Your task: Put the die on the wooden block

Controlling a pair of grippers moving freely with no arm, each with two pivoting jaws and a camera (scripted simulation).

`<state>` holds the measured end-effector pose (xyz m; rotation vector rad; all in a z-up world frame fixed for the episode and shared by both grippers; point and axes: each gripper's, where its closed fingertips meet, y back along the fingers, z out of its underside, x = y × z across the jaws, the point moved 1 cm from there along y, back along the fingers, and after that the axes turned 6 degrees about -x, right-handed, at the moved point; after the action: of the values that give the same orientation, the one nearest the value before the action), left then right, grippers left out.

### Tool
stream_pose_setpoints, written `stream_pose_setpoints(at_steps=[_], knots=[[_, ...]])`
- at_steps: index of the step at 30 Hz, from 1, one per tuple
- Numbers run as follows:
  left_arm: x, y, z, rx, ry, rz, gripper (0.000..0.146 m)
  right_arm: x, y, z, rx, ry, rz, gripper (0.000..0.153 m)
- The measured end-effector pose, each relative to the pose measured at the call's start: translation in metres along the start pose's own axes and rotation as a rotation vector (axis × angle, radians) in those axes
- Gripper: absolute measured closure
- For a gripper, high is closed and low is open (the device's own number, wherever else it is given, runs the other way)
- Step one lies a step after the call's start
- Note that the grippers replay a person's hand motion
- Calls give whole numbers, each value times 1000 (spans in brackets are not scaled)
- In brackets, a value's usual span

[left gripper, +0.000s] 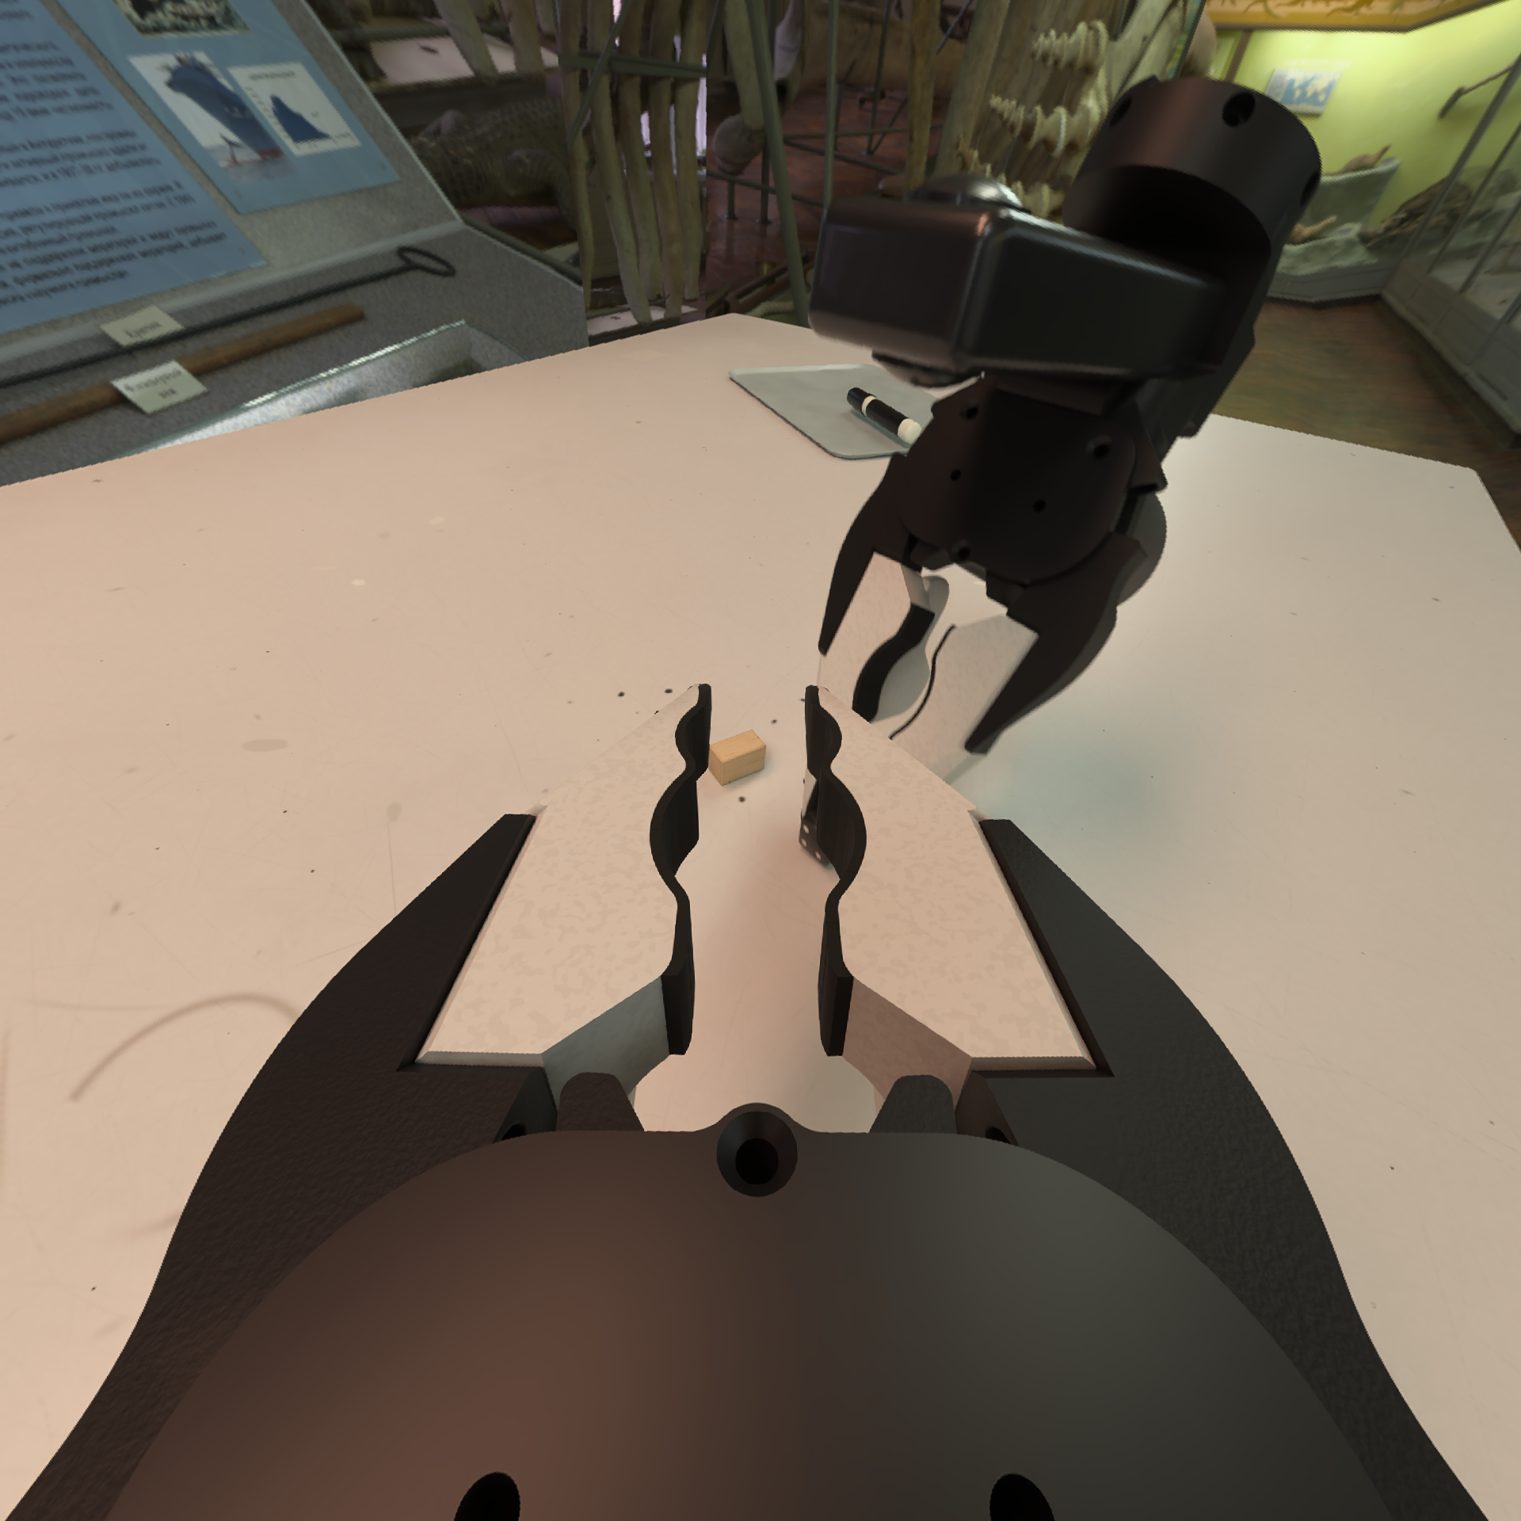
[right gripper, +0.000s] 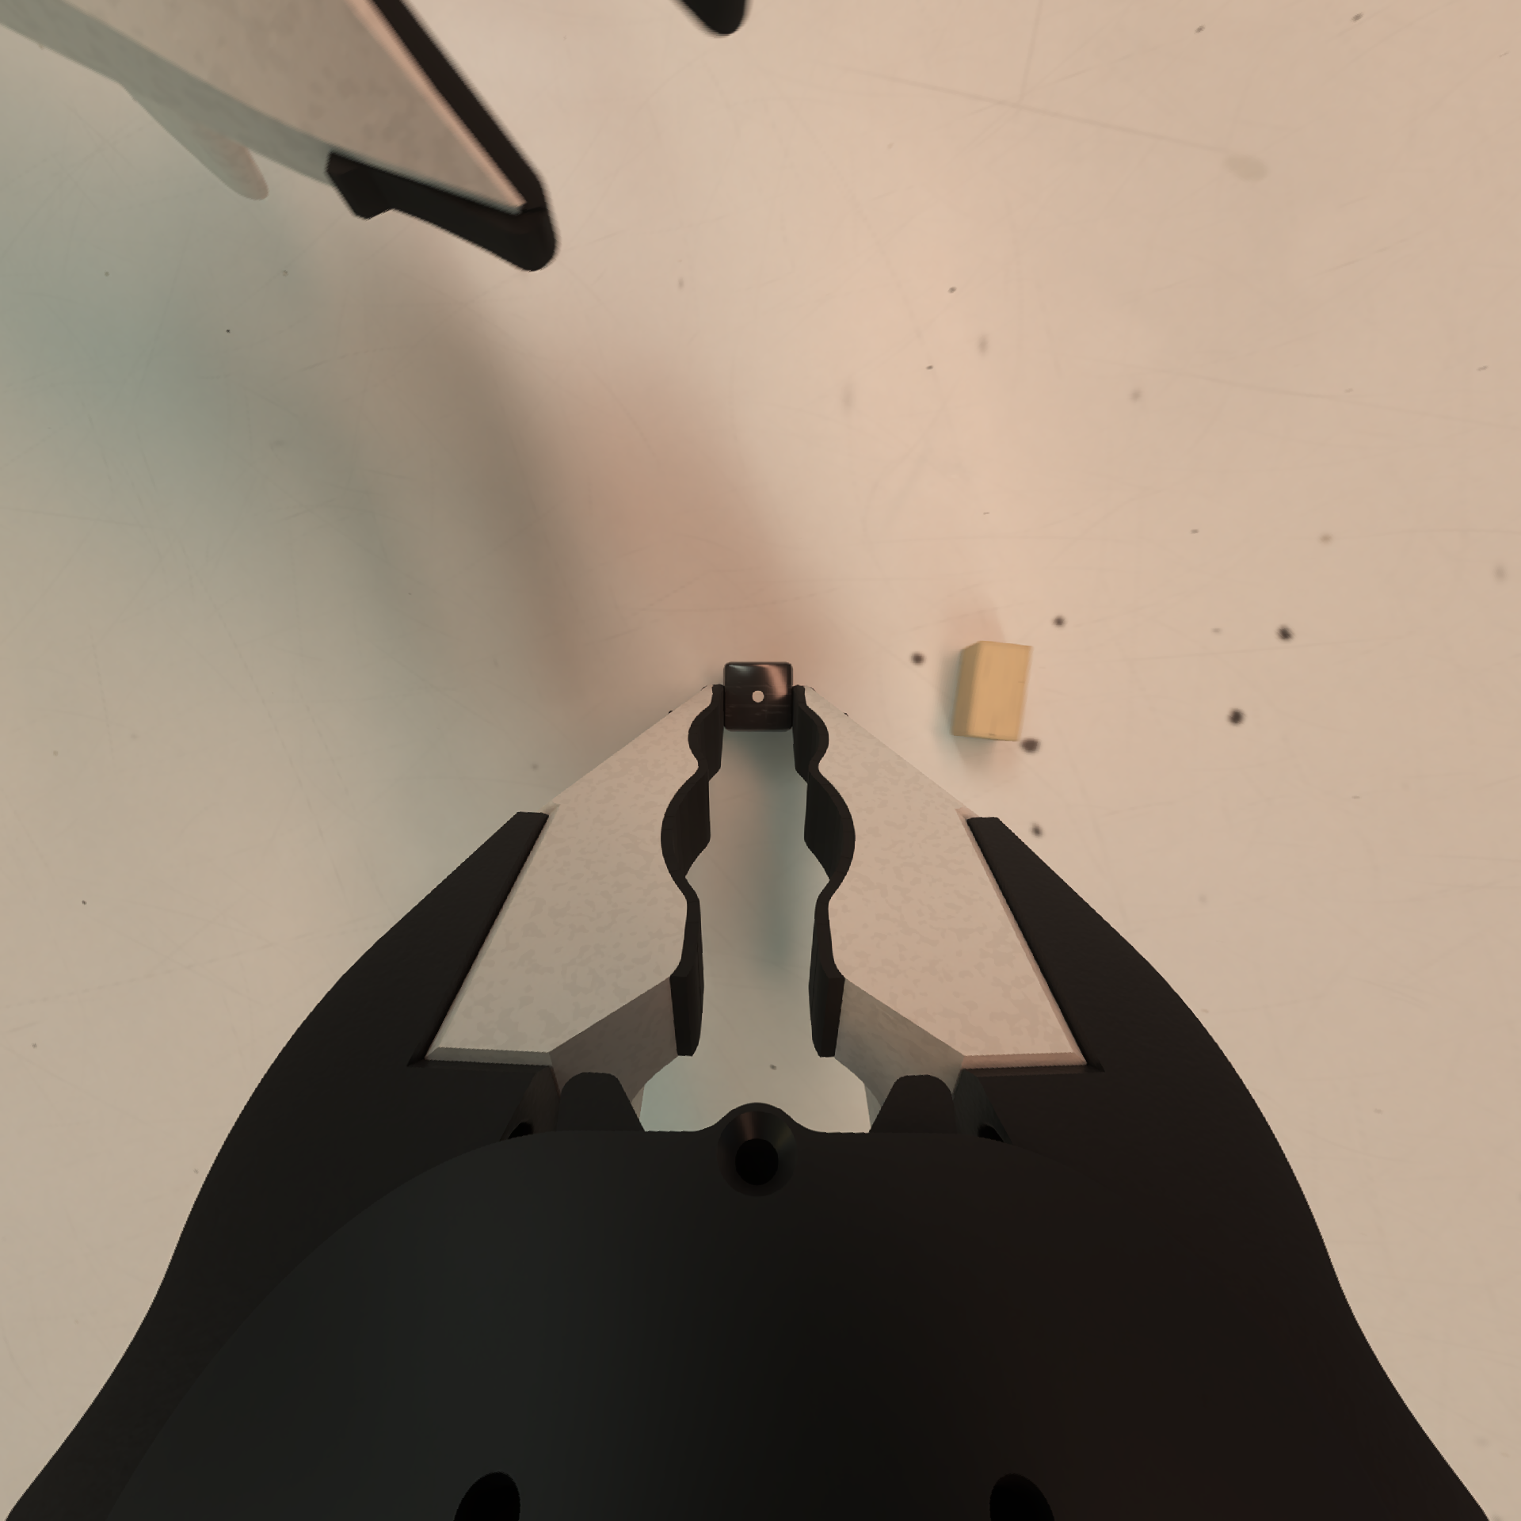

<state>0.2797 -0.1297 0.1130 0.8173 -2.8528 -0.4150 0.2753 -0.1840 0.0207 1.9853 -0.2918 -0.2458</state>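
Die point(right gripper: 756, 698), small, hard and likely light and slippery, sits pinched by two opposite flat faces at the tips of the right claw point(right gripper: 757, 700), above the desk point(right gripper: 329, 576) near the wooden block point(right gripper: 992, 690); the left claw point(left gripper: 757, 700) hangs half-open, empty.

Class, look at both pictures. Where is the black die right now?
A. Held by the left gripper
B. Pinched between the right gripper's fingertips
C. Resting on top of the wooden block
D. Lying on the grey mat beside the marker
B: the die sits clamped at the right gripper's fingertips, apart from the wooden block beside it.
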Motion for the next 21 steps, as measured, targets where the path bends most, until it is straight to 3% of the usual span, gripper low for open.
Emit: stream_pose_setpoints(at_steps=[9,21], knots=[[-1,-2,3,-11,-2,-6,124,48,21,-11,23,-34,55,137],[-2,-3,5,-16,7,-3,125,54,13,-7,10,-93,53,136]])
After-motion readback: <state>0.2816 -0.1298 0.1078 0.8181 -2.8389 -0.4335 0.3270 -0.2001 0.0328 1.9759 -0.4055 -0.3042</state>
